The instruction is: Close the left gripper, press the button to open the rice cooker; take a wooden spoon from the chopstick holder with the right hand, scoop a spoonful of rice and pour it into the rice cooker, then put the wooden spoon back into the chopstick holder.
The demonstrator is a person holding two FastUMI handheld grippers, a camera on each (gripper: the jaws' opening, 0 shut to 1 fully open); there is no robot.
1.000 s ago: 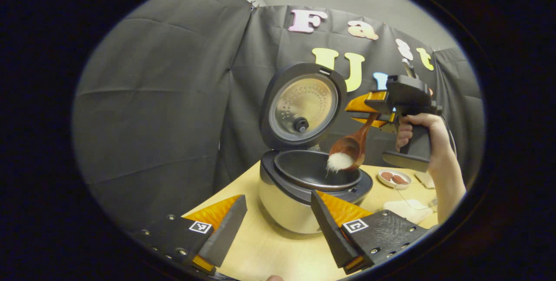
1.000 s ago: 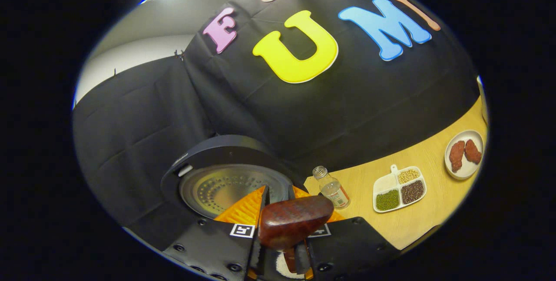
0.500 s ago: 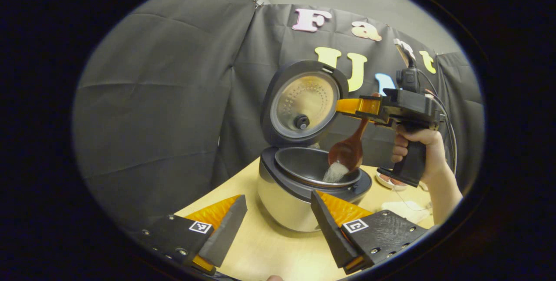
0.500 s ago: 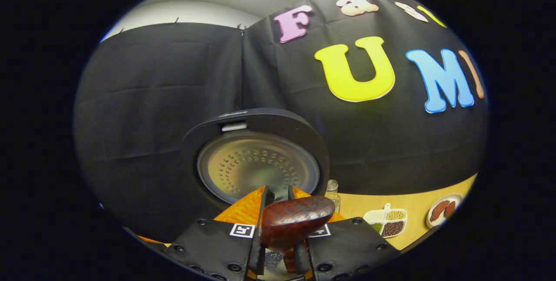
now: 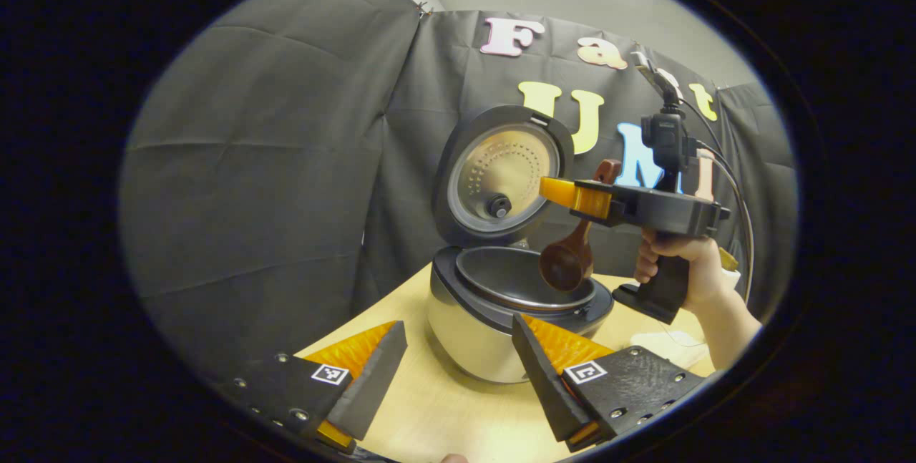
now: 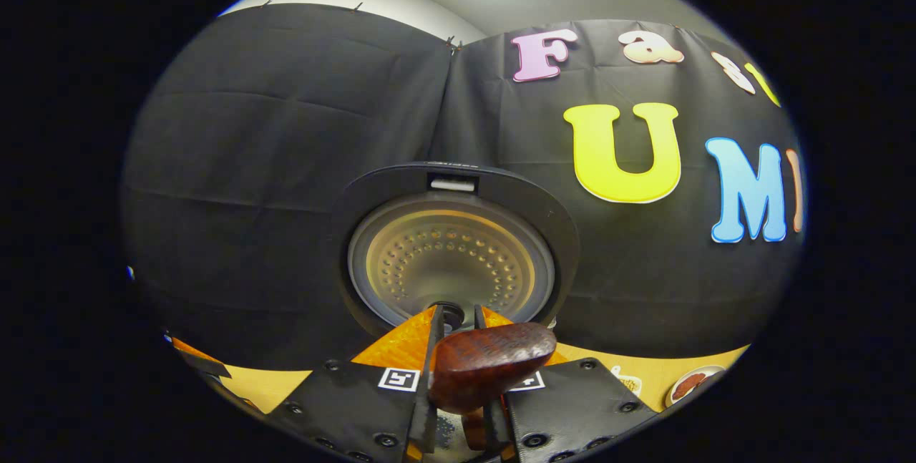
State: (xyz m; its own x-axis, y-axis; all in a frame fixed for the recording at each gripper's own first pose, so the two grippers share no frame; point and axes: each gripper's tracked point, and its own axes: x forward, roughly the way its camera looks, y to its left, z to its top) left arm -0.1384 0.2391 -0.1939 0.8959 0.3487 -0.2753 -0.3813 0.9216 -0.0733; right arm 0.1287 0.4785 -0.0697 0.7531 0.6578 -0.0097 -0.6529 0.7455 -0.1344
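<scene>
In the right gripper view we see the right gripper (image 6: 458, 370) with its jaws pinching the handle of the wooden spoon (image 6: 491, 365), whose butt end bulges up between them, and straight ahead the raised lid (image 6: 451, 252) of the rice cooker. In the left gripper view our left gripper (image 5: 458, 370) has its jaws spread wide and holds nothing, low over the table (image 5: 458, 420). Beyond them stands the rice cooker (image 5: 501, 305), open, its dark inner pot facing up. There the spoon hangs bowl down from the right gripper, just above the pot's far rim, a hand (image 5: 676, 262) gripping the handle.
</scene>
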